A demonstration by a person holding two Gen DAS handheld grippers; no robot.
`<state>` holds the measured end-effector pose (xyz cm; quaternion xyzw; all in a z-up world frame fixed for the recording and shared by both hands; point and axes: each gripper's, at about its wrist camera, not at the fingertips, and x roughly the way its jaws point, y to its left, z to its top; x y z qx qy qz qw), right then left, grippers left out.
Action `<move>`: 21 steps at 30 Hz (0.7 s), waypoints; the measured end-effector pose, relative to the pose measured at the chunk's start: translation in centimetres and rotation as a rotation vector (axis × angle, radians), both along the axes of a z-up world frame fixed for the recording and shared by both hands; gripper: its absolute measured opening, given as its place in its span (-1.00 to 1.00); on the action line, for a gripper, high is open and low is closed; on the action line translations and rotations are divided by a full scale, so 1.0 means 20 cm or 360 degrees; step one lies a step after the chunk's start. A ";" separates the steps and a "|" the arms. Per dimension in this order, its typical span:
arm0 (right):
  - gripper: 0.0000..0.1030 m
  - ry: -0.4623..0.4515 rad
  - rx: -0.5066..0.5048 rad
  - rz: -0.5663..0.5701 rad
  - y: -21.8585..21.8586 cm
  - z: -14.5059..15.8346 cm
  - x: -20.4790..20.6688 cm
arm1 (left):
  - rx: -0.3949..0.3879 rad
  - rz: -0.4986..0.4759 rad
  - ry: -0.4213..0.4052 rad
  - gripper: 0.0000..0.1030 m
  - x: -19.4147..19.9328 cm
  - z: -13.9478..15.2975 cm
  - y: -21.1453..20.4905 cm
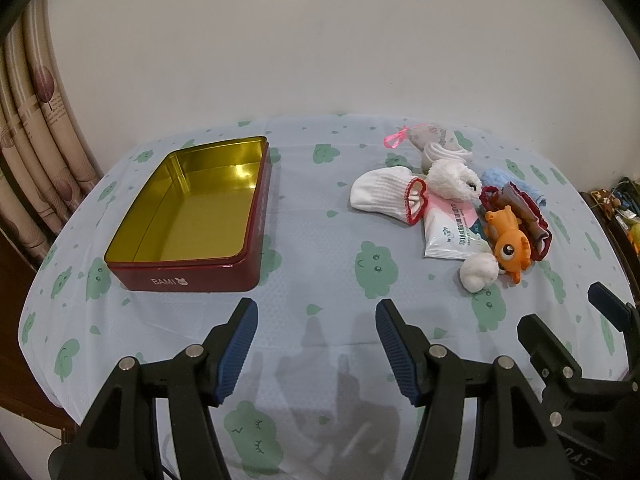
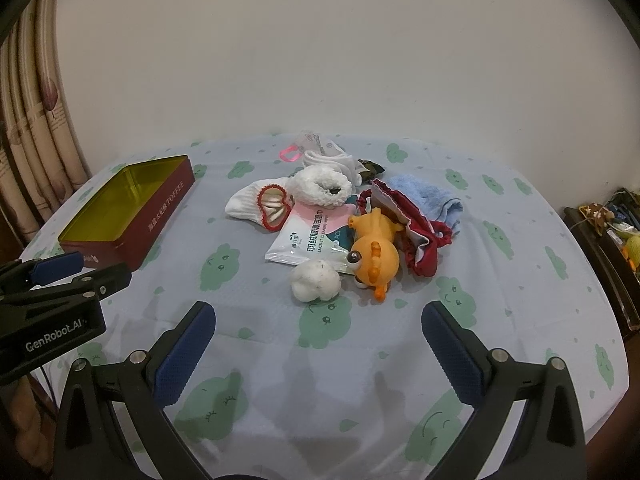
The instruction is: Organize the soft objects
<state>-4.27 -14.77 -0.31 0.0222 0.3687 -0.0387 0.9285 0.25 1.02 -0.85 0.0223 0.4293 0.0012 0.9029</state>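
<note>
both the left gripper [image 1: 316, 316] and the right gripper [image 2: 318, 320] are hovering released over the tablecloth [image 2: 280, 360], facing the empty tin [image 1: 188, 216] and the soft pile led by the white ball [image 2: 316, 280], probably ready for sorting.

At the right of the left wrist view, the wipes packet [image 1: 452, 232] lies partly hidden under the orange toy [image 1: 508, 246] and white sock [image 1: 384, 196]. The curtain [image 1: 36, 120] is cut off at the left edge. Shelf clutter [image 2: 612, 220] at far right is too small to identify.
</note>
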 end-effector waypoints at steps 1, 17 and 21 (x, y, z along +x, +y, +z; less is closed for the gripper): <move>0.99 -0.0002 0.0000 0.0000 0.00 0.00 0.00 | 0.0000 0.0002 0.0001 0.22 0.00 0.00 0.00; 0.98 -0.0062 0.0060 -0.0047 -0.11 0.05 0.02 | 0.0006 0.0015 0.0019 0.22 0.01 -0.02 0.02; 0.90 -0.0070 0.0051 -0.0073 -0.20 0.08 0.04 | 0.0013 0.0016 0.0026 0.22 0.02 -0.03 0.02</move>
